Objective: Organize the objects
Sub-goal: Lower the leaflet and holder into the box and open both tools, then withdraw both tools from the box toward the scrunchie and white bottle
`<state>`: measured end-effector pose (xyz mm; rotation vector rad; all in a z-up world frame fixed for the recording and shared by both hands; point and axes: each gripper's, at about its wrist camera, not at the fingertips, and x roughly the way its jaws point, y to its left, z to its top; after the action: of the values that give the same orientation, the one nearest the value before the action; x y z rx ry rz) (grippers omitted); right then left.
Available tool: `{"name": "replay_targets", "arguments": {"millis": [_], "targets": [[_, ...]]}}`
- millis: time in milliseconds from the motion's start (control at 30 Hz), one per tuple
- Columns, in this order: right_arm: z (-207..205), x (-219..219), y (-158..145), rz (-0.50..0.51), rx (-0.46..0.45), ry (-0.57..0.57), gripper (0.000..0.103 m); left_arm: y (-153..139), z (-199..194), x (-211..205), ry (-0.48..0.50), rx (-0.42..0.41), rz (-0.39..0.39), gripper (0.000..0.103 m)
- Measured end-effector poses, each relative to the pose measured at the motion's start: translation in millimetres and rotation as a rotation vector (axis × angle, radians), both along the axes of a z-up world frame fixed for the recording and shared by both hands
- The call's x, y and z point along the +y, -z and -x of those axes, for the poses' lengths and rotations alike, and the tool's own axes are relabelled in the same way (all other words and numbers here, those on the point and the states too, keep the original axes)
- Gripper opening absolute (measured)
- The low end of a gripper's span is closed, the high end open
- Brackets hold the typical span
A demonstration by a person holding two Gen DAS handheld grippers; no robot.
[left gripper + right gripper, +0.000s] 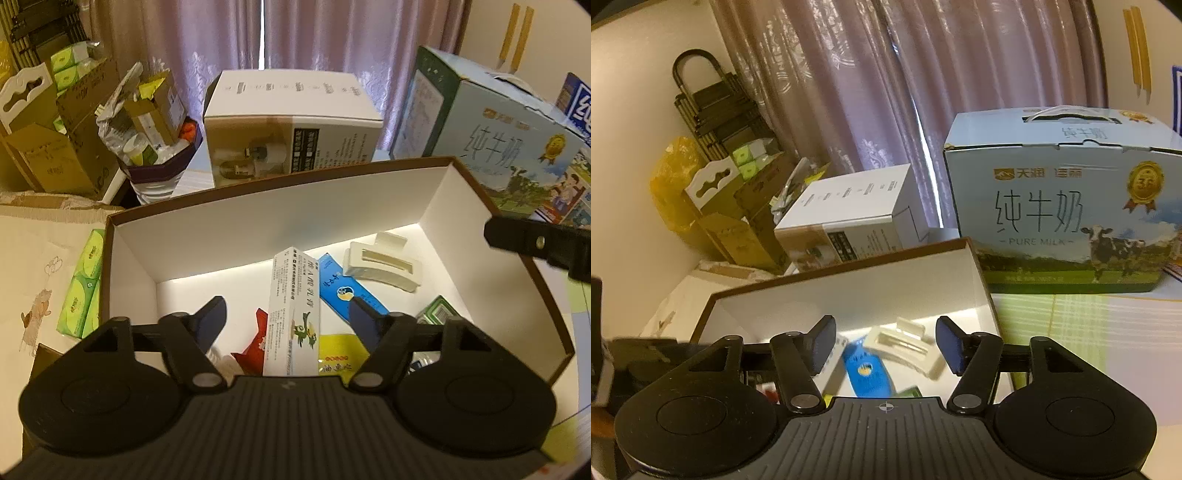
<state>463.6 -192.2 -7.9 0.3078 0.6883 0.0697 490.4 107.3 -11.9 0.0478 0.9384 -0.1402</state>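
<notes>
A brown-rimmed white box (280, 221) holds a white ointment carton (293, 310), a blue carton (349, 291), a cream hair claw clip (380, 264), a red packet (256, 343), a yellow sachet (338, 354) and a green item (439, 312). My left gripper (290, 317) is open over the box, its jaws either side of the white carton without touching it. My right gripper (886, 341) is open and empty above the box (849, 291), over the clip (905, 345) and blue carton (866, 371). Its tip also shows in the left wrist view (535, 243).
Green tissue packs (83, 286) lie left of the box. Behind it stand a white appliance carton (291, 125), a milk carton case (1060, 199), a full bin (155, 147) and cardboard boxes (55, 140). Curtains hang at the back.
</notes>
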Motion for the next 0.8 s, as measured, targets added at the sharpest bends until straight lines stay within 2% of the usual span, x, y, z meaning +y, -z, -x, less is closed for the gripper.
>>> {"name": "replay_targets", "arguments": {"millis": [200,800], "targets": [[23.6,0.0,-6.2,0.003,-0.005,-0.004,0.062,-15.8,18.8,-0.6,0.007,-0.029,0.014,0.081],[88.8,17.2,-29.2,0.026,-0.019,-0.012,0.064,-63.5,89.9,5.3,-0.003,-0.126,0.073,0.084]]}}
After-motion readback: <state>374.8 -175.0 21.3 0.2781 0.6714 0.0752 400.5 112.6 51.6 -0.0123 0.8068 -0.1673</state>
